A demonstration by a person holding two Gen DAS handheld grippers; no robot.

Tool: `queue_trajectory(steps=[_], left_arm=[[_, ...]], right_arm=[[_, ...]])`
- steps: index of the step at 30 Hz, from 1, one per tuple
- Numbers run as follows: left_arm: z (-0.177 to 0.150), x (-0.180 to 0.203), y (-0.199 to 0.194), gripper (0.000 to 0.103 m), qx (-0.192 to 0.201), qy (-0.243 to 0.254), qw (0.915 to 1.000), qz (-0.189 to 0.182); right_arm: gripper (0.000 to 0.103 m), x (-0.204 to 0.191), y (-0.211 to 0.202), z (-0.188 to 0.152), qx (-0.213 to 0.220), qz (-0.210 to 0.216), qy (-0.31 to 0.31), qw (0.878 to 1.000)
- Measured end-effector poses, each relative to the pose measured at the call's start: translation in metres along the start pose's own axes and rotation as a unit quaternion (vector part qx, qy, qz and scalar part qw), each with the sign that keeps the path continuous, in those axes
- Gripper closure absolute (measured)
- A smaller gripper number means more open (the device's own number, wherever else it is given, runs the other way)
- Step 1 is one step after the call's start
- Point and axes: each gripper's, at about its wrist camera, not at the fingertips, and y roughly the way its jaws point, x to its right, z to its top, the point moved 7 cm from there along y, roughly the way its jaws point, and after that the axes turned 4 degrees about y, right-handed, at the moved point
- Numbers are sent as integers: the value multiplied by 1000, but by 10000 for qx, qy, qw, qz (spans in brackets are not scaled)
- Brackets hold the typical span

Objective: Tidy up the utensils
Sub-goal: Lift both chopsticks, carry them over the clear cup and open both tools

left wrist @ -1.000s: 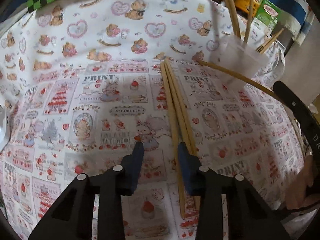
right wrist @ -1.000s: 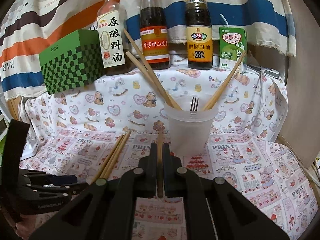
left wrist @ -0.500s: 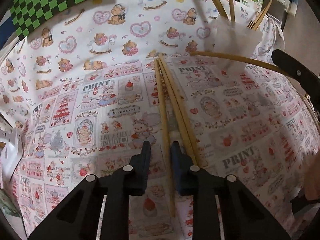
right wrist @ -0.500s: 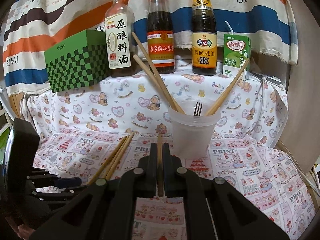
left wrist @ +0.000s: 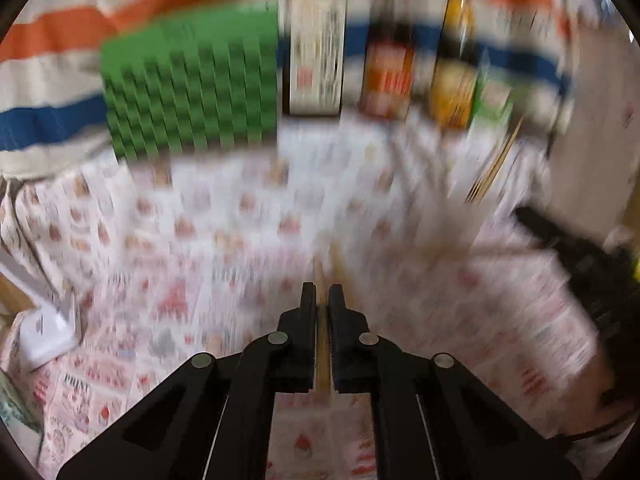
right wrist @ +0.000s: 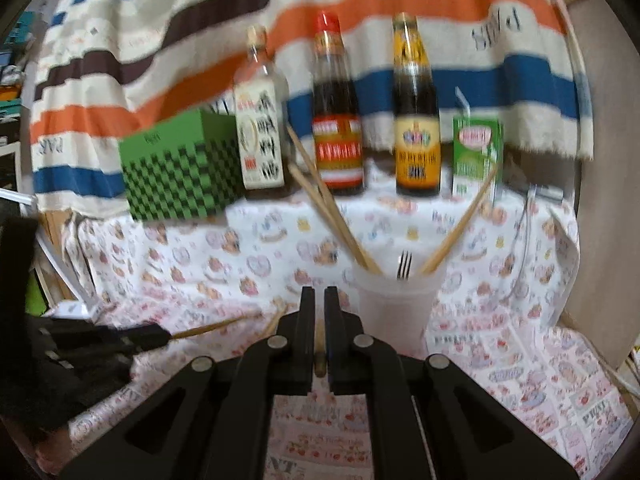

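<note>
A pale wooden chopstick (left wrist: 322, 364) is pinched between the black pads of the left gripper (left wrist: 322, 300), whose jaws have come together on it so that only the stick's width parts them; the stick runs forward out of the fingertips. The right gripper (right wrist: 319, 304) is likewise clamped tight on a second wooden chopstick (right wrist: 319, 344), of which a short stretch and its butt end show between the pads.

The landmark is the translucent white plastic cup (right wrist: 394, 304), standing upright on the cloth just right of the right gripper's tips. In it stand two wooden chopsticks (right wrist: 332, 216) leaning left, one more (right wrist: 460, 226) leaning right, and a dark metal fork (right wrist: 404, 265) with tines up. Left of the cup, the left gripper (right wrist: 152, 336) shows in the right wrist view with its chopstick (right wrist: 208, 327) pointing toward the cup.

Under the cup lies a white tablecloth printed with bears and strawberries (right wrist: 200, 256). Behind the cup stand a clear bottle with a white label (right wrist: 260, 120), a dark sauce bottle with a red cap (right wrist: 336, 120), a dark bottle with a yellow label (right wrist: 416, 120) and a green drink carton (right wrist: 476, 156); a green chequered box (right wrist: 180, 168) sits to the far left of them. A striped cloth (right wrist: 200, 28) hangs behind. The left wrist view is heavily blurred.
</note>
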Motion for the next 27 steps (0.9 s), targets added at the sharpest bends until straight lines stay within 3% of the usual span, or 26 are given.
queue_trajectory(steps=[3, 8, 17, 20, 27], left_arm=[[17, -9, -27, 98, 668, -264, 9974, -96], [32, -27, -47, 98, 1155, -566, 9914, -252], [47, -16, -51, 98, 1258, -284, 9915, -183], [63, -7, -56, 98, 1265, -339, 9902, -485], [116, 32, -77, 98, 1736, -70, 9800, -975]], right_arm=[[99, -1, -12, 9, 321, 85, -11, 9994], [99, 4, -21, 20, 496, 276, 219, 9981], [99, 21, -24, 45, 559, 213, 481, 9970], [99, 29, -29, 63, 643, 186, 539, 9963], [99, 48, -40, 114, 987, 19, 511, 9938]])
